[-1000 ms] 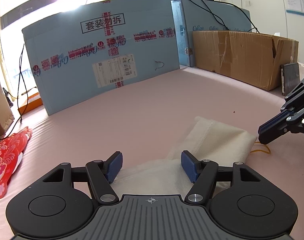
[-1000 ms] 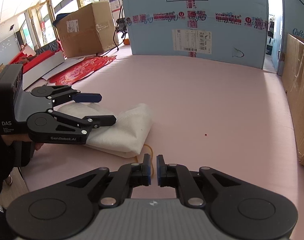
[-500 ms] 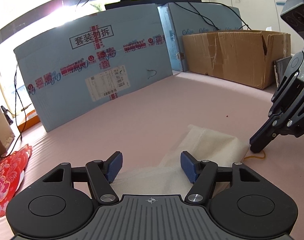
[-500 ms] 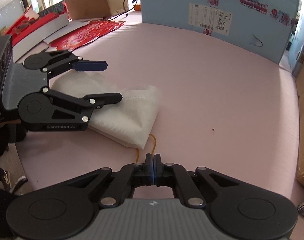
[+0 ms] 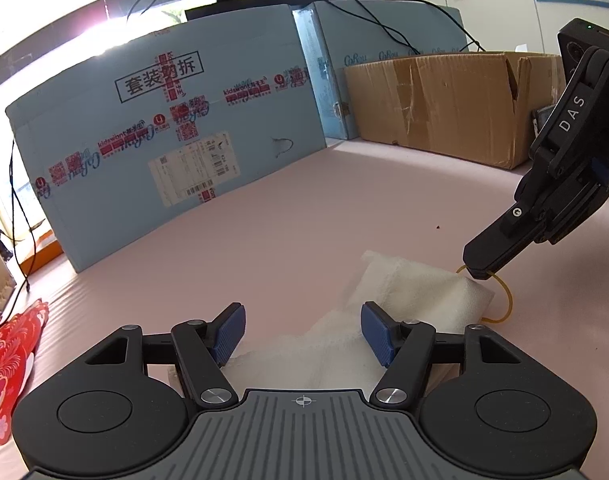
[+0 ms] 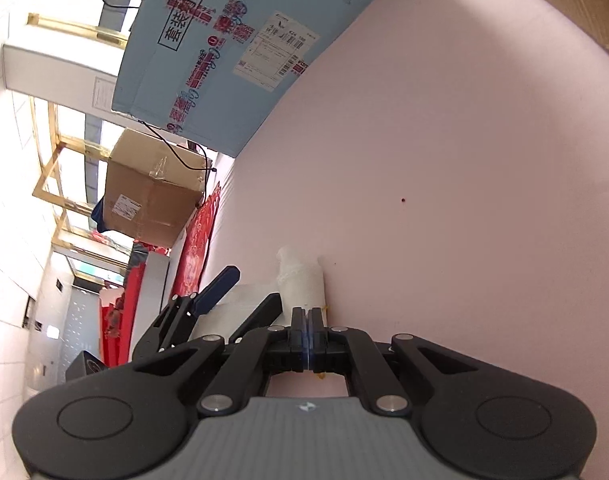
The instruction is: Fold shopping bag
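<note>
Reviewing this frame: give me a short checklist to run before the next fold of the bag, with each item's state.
1. Right tongs shut on the yellow cord: ok.
2. Left tongs open over the white bag: ok.
3. Left tongs pressing the bag down: cannot tell.
4. Bag lying flat: not ok, it is bunched.
5. Pink table bare beyond the bag: ok.

Matt white cloth shopping bag [image 5: 416, 292] on smooth pink table [image 5: 304, 216]
</note>
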`<state>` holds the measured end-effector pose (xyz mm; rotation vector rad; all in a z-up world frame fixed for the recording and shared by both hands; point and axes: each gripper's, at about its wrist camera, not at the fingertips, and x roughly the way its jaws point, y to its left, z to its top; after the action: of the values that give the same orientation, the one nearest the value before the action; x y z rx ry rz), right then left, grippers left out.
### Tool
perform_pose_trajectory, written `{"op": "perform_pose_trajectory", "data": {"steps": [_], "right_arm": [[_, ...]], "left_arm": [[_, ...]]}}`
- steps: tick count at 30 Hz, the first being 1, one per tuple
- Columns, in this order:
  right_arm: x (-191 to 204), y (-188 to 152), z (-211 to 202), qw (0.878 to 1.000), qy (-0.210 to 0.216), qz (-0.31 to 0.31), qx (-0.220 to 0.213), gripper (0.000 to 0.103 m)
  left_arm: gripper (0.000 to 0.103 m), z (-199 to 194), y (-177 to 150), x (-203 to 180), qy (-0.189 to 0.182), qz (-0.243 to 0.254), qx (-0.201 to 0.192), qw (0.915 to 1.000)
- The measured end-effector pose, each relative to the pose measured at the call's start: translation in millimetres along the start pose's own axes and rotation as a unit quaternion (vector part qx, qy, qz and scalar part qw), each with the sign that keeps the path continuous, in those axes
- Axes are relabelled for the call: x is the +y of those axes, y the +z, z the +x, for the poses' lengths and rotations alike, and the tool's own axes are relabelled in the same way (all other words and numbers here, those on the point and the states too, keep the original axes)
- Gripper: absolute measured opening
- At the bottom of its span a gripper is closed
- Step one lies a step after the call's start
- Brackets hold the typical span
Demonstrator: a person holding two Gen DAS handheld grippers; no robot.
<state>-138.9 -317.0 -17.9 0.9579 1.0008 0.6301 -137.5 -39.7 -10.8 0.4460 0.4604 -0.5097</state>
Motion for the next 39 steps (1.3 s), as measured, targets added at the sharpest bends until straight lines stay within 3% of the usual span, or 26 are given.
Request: {"op": "perform_pose_trajectory", "data": {"steps": [6, 13, 19, 24, 29, 33, 39], "right_arm": [[-6.9, 2.5, 18.0, 0.997, 0.030, 0.067, -0.001, 0.001], [-1.4, 14.0, 38.8, 0.997, 0.027, 0.075, -0.005, 0.003], [11.5, 31.7, 61.8, 0.999, 0.006, 0.044, 0.004, 0.004], [25.1, 44.2, 57.2, 1.000, -0.013, 0.009, 0.007, 0.006], [42.7, 37.5, 25.1, 0.997, -0.044, -0.055, 0.006, 0.019], [62.2, 20.7, 6.9, 0.991, -0.081, -0.107, 0.020, 0.021], [66.5, 14.5, 27.8, 0.988, -0.111, -0.093, 0.061, 0.028]], "left_arm": [[0.064, -0.8, -0.2, -2.6, 0.004, 0.009, 0.000, 1.0000], [0.064, 0.6, -1.2, -2.9, 0.001, 0.009, 0.001, 1.0000], [0.064, 1.1, -2.7, -1.9, -0.004, 0.004, 0.001, 1.0000], [0.064, 0.8, -3.2, -0.2, -0.007, -0.002, 0.002, 1.0000], [0.064, 1.3, -2.3, 2.6, -0.010, -0.009, 0.002, 0.9999], [0.064, 1.3, -2.3, 5.9, -0.016, -0.016, 0.003, 0.9997], [0.064, 0.0, -2.0, 4.7, -0.012, -0.012, 0.001, 0.9998]]}}
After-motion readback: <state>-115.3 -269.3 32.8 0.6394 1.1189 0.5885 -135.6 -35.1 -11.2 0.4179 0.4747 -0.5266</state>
